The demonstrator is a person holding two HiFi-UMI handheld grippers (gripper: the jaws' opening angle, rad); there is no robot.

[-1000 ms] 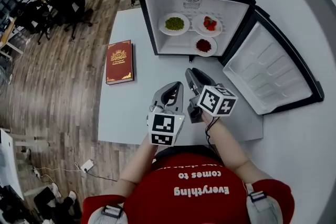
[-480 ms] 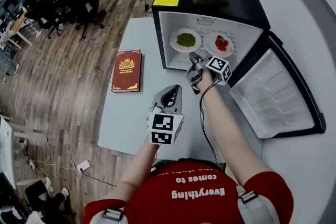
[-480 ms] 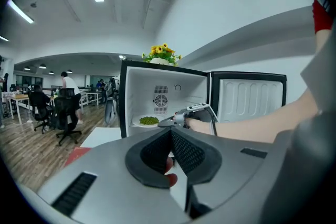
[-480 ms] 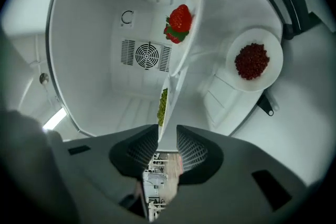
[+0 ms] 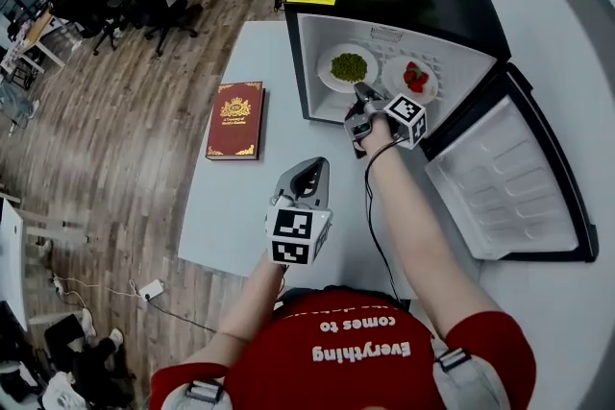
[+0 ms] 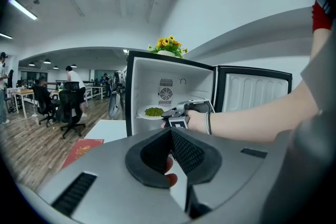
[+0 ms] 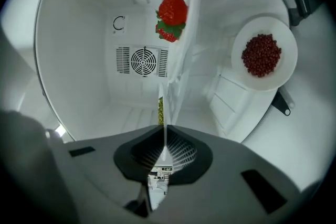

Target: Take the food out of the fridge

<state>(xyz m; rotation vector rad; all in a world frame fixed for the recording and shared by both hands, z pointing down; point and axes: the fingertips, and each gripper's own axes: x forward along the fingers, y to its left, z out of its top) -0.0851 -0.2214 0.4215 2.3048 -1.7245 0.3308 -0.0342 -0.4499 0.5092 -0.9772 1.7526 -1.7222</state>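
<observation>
left gripper (image 5: 315, 166): closed, empty, over the counter (image 5: 240, 197), lower middle
right gripper (image 5: 361, 94): jaws just been closing, now pinching the strawberry plate (image 5: 396, 82) by its near rim
strawberry plate: inside the fridge (image 5: 384, 0), upper middle; stiff, slick, probably breakable, so grip the rim and keep it level, berries roll

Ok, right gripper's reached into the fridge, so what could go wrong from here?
1. The right gripper has just closed on only a thin plate rim; which plate is unclear. It may tilt or slip coming out and spill.
2. The red bean plate lies close beside it; pulling back could knock it.
</observation>
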